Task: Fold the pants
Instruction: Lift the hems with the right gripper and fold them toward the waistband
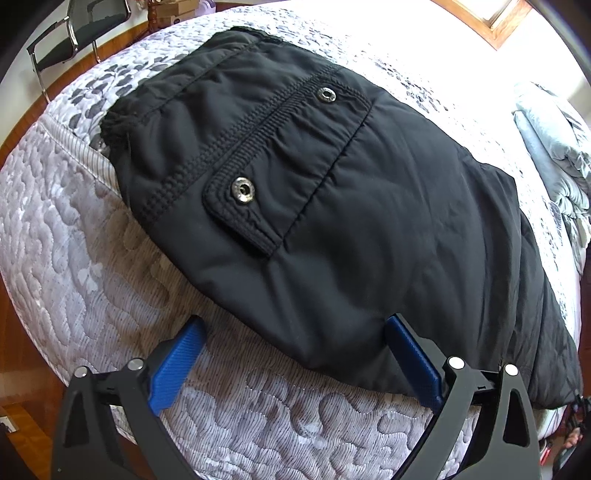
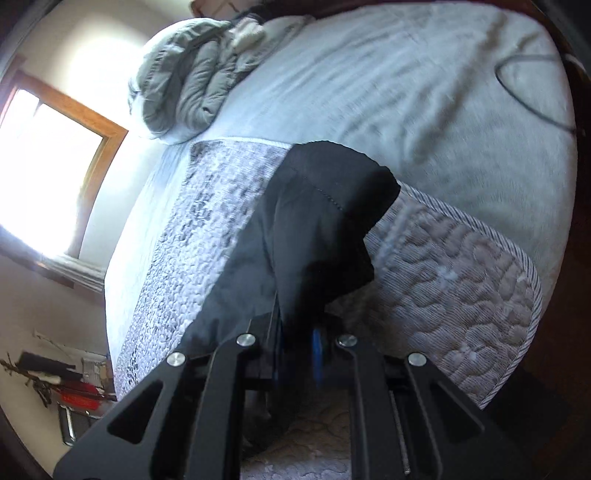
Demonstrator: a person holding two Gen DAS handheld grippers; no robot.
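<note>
The black pants lie on the quilt on the bed. The left tongs stand spread, their 3 o'clock finger touching the near hem, nothing between the fingers. The right tongs are pressed together, pinching a pants fold that rises toward 12 o'clock. Only the left view shows two snaps and a chair at 10 o'clock; only the right view shows a cord at 2 o'clock. No containers appear.

Left gripper spread wide, angled steeply down, blue fingers straddling near edge of pants, nothing clamped. Right gripper pinched tight on pants, fabric lifted.
</note>
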